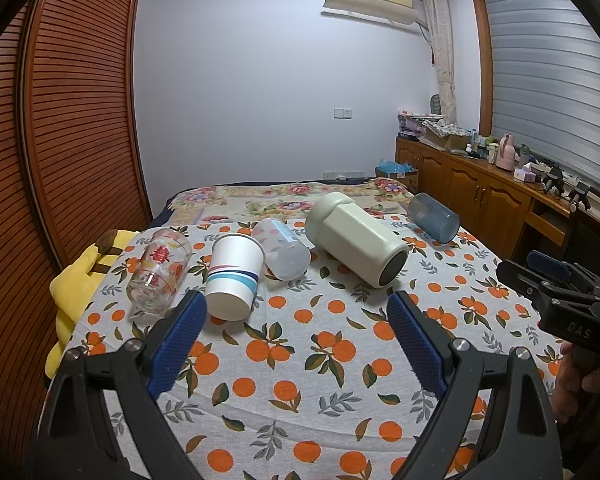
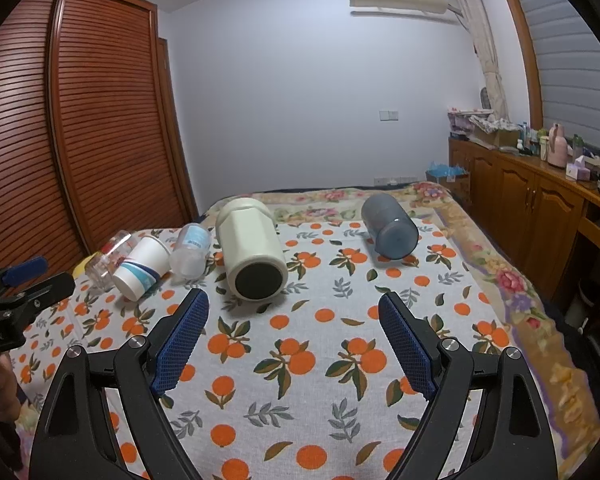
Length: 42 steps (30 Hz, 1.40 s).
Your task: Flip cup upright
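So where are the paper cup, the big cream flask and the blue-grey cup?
paper cup (image 1: 233,276), left wrist view, on its striped side.
cream flask (image 2: 249,236), right wrist view, on its body.
blue-grey cup (image 2: 386,224), right wrist view, on its side wall.

The right gripper (image 2: 292,316) hovers with jaws wide apart above the orange-print cloth (image 2: 300,360). Five cups lie on their sides: glass (image 2: 108,258), paper cup (image 2: 142,266), clear plastic cup (image 2: 190,250), cream mug (image 2: 252,248), blue tumbler (image 2: 390,226) far right.
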{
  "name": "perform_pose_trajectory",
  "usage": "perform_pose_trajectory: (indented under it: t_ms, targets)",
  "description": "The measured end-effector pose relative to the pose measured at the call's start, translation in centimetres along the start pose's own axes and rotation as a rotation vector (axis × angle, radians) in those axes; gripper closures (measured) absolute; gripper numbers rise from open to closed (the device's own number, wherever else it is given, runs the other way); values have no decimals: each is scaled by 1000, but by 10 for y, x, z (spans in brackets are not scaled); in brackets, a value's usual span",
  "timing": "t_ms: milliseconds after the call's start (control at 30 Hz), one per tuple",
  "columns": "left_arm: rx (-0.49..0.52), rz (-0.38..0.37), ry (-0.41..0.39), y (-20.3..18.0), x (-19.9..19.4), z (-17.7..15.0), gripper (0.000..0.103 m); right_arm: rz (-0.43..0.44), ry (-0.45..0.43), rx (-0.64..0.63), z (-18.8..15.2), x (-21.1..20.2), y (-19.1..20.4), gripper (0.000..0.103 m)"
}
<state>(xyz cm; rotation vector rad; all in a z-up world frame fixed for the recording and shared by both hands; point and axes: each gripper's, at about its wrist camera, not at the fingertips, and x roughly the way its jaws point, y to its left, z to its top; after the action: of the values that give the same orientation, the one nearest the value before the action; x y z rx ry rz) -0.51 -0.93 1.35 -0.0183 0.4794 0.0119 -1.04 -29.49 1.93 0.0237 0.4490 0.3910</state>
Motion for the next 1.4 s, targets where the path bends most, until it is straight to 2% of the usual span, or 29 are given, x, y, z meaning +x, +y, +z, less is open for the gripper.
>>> perform_pose_trajectory:
  t_ms: [400,800,1200,1400]
  targets:
    - [1,-4,-1,1,3,5,11,-8,-2,-11,12,-1,-1,14]
    - [8,-25,36,7,46,18,11,-50,58,-21,55,35,-39,14]
    - [0,-59,61,9,90,29,11,-99,167,-11,85,103,-89,17]
    - [-4,-88,67,6,107,39,11,-119,290,-48,90,161,-107,19]
